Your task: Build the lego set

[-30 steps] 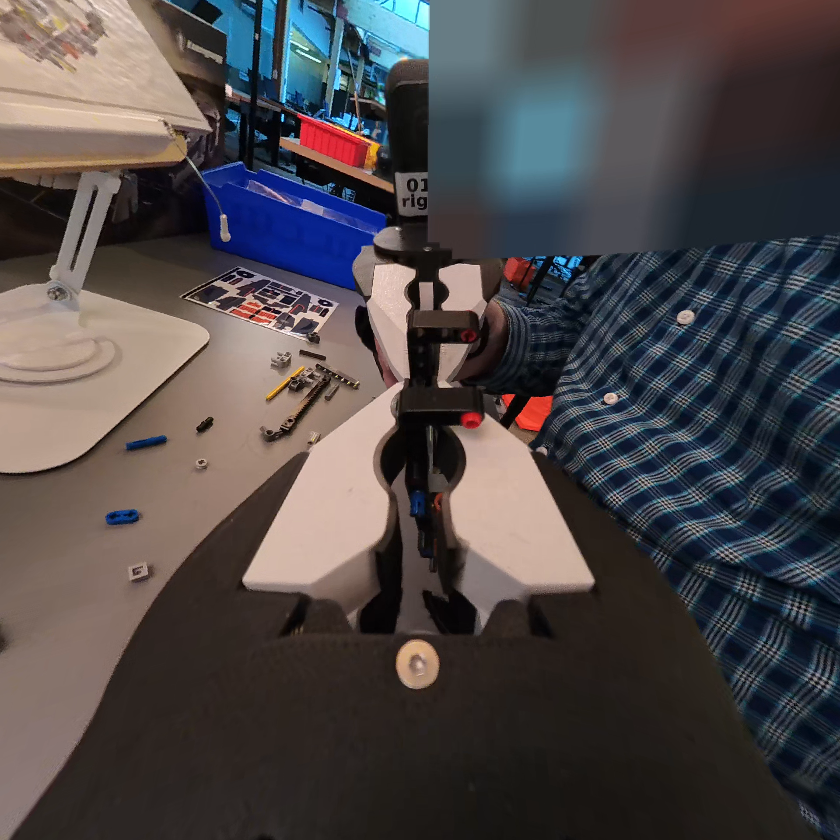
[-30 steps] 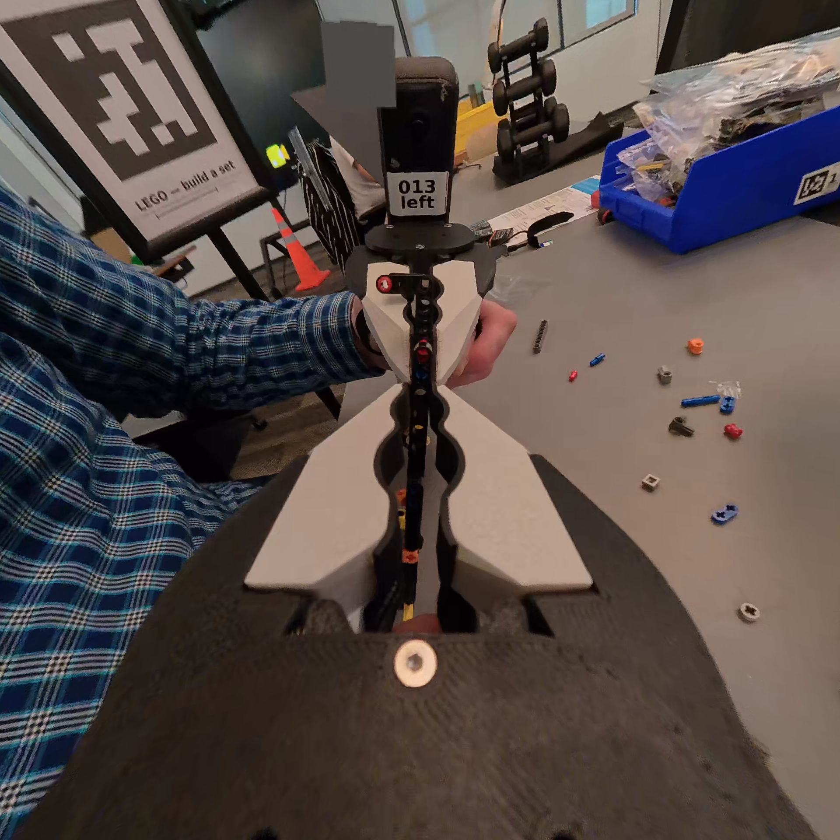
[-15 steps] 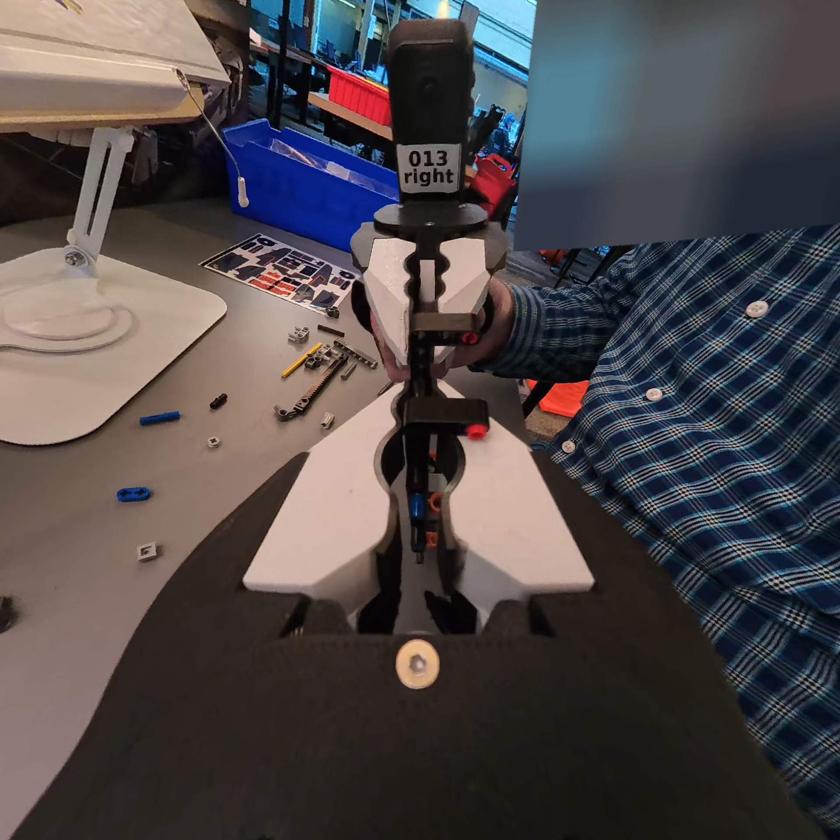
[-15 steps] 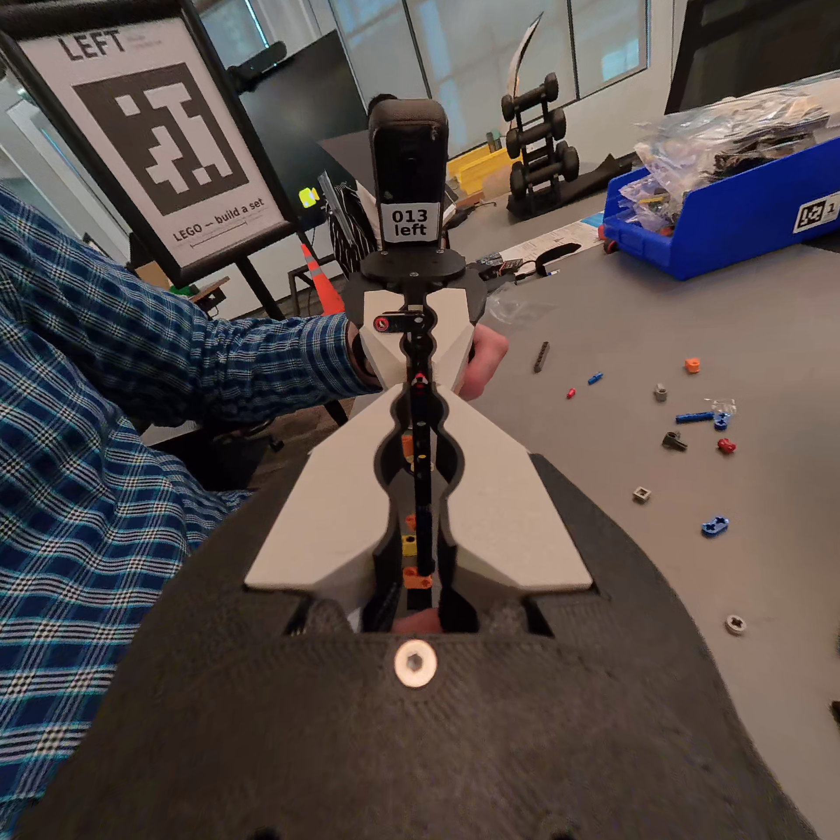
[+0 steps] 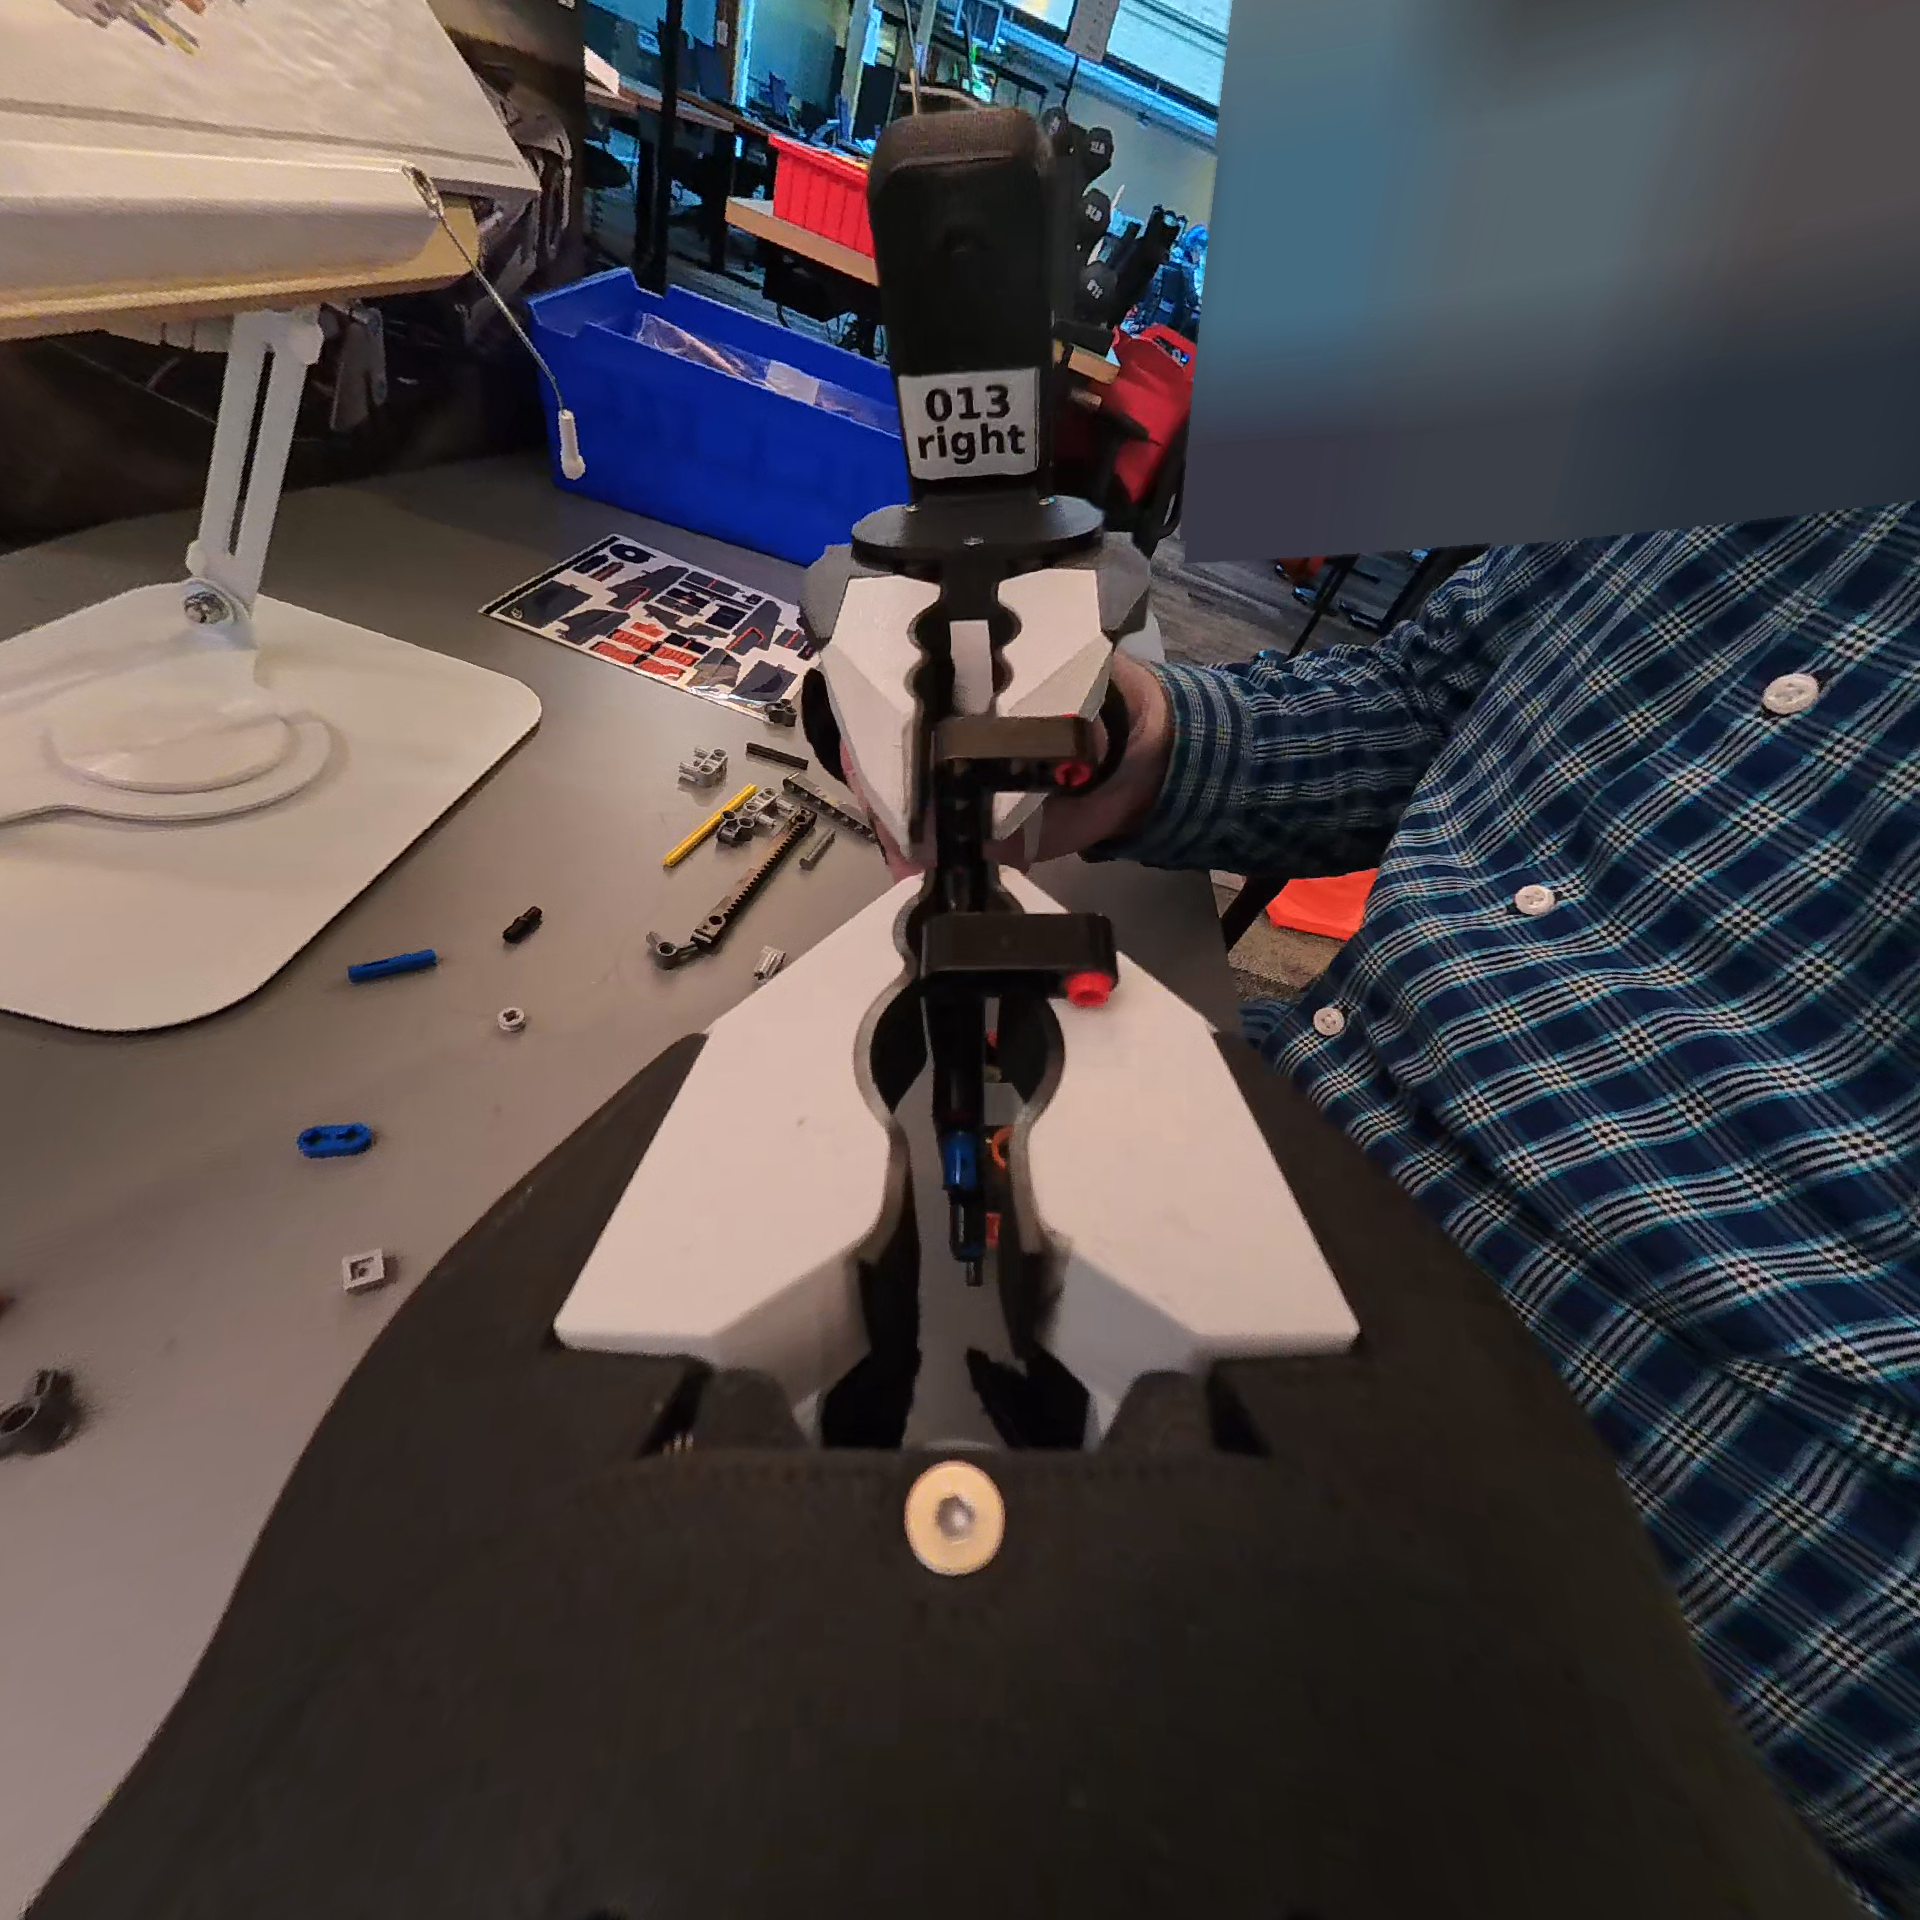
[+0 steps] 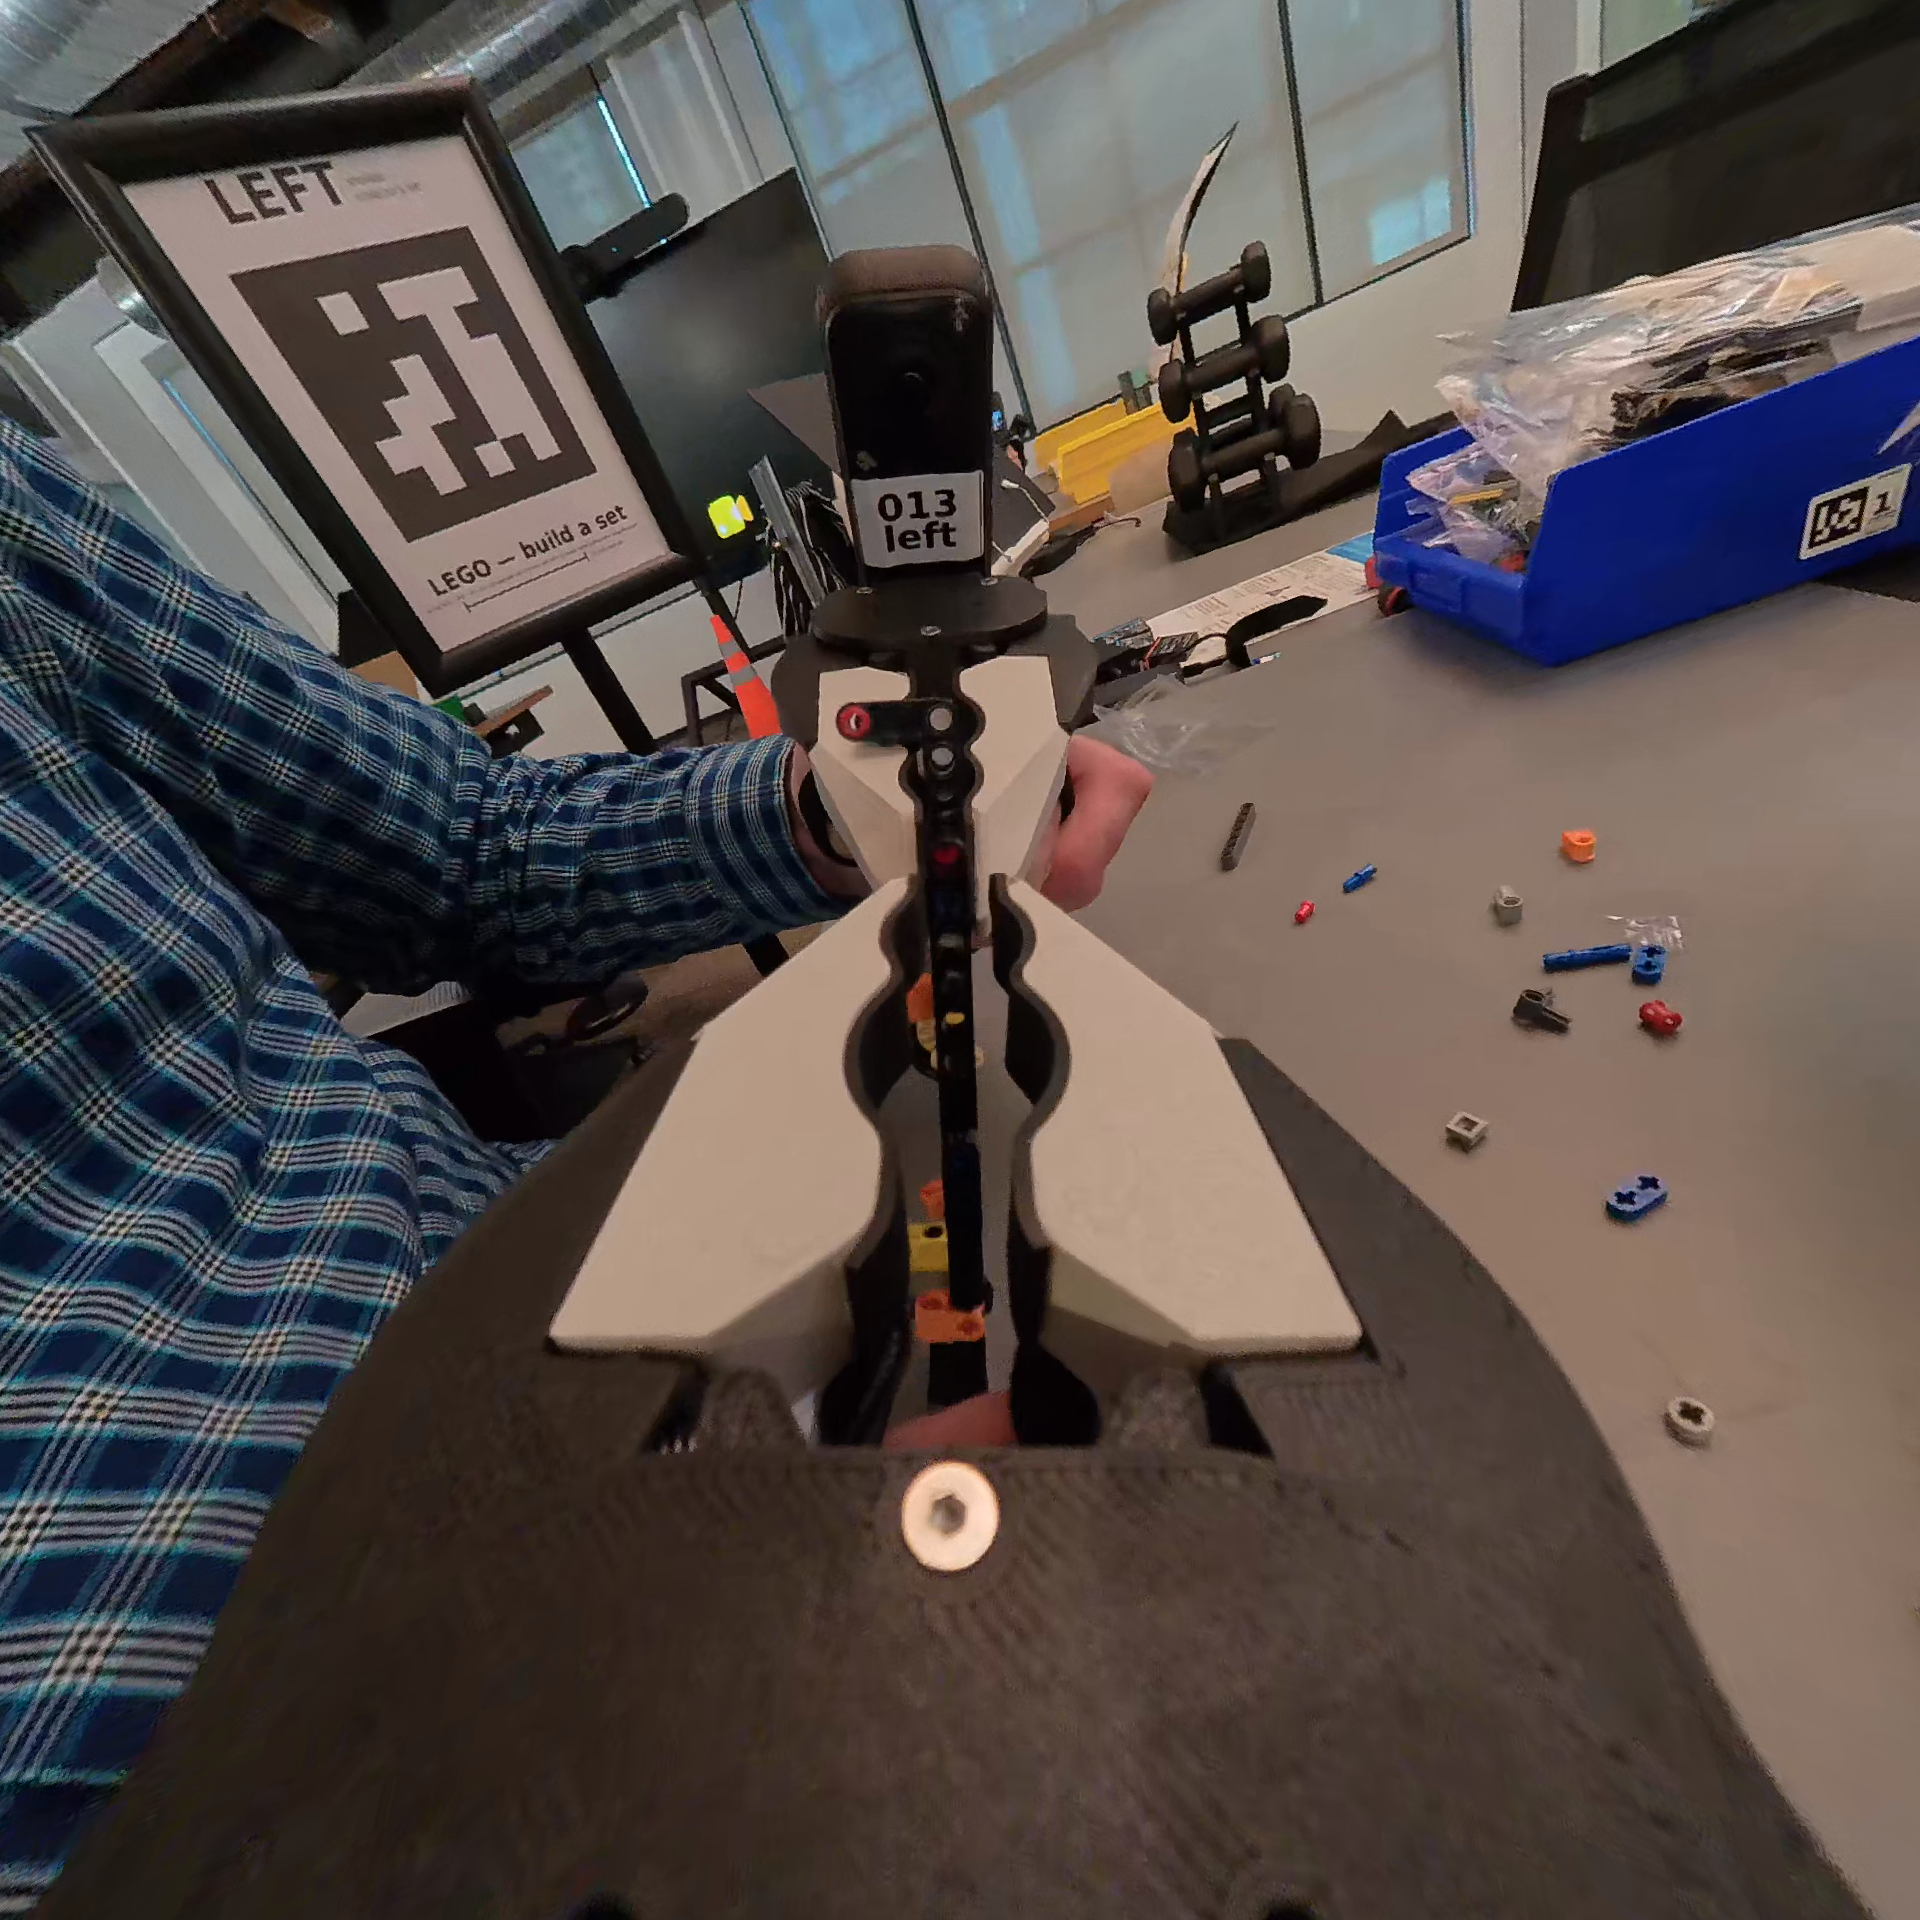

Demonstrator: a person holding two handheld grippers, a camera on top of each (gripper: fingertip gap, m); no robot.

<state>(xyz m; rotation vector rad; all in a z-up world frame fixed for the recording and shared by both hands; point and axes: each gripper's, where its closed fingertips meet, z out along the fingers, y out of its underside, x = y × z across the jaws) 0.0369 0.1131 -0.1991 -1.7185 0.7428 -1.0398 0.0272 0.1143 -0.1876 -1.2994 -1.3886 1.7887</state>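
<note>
The lego assembly (image 5: 961,997), a long black beam with pins and cross pieces, is held above the desk (image 5: 582,914), clear of its surface. Its long axis runs straight along the fingers of both claws, from one to the other. The left claw (image 5: 961,935) and the right claw (image 6: 951,904) face each other tip to tip, each clamped on an opposite end of the beam, so neither hand is nearer than the other.

In the left wrist view two short black arms with red pins project sideways from the beam. Any coming move is judged to turn on this shared axis: a push or pull along it would seat or separate parts.

Loose pieces lie well apart on the desk, among them a blue link (image 6: 1634,1198) and a toothed black rack (image 5: 732,894). A blue bin (image 6: 1662,561) holds clear bags of parts; a second blue bin (image 5: 717,436) holds clear plastic, and its further contents cannot be told.
</note>
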